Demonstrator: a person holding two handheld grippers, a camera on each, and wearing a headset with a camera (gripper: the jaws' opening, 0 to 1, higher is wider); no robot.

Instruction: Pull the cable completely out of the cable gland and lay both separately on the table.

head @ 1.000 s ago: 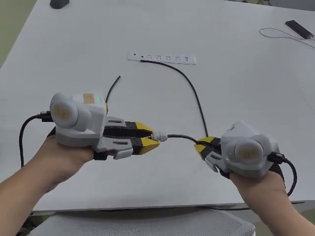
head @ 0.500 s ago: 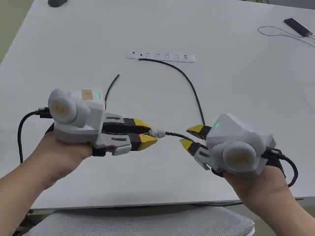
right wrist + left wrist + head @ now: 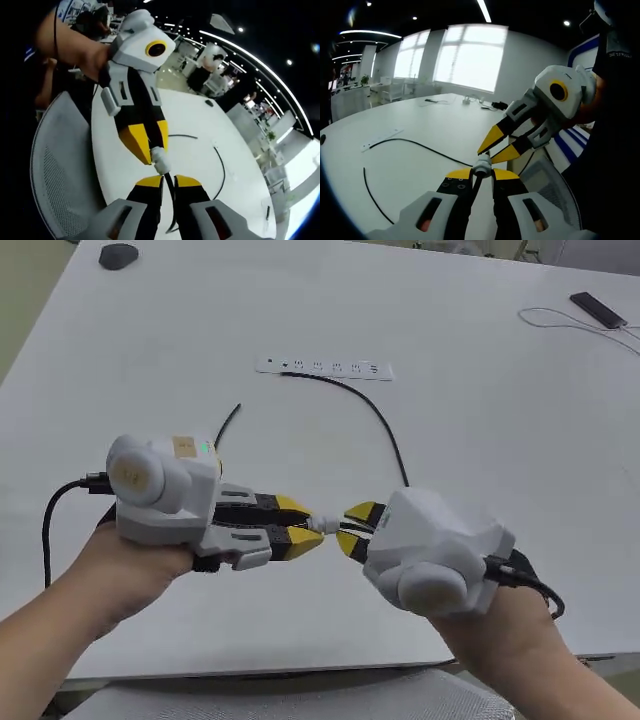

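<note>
The left gripper [image 3: 312, 525] has its jaws clamped on the white cable gland [image 3: 481, 165]. The right gripper [image 3: 168, 181] straddles the black cable [image 3: 395, 447] narrowly just to the gland's right, though I cannot tell whether it pinches. Their shared axis runs left-right above the table [image 3: 500, 440], which favours a rightward pull.

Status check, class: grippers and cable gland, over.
Left gripper shut on cable gland. Right gripper open astride cable. Cable not yet out.

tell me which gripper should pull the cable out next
The right gripper: its open jaws straddle the cable beside the cable gland, so it can likely close and pull; the left gripper is shut on the gland, anchoring it.
</note>
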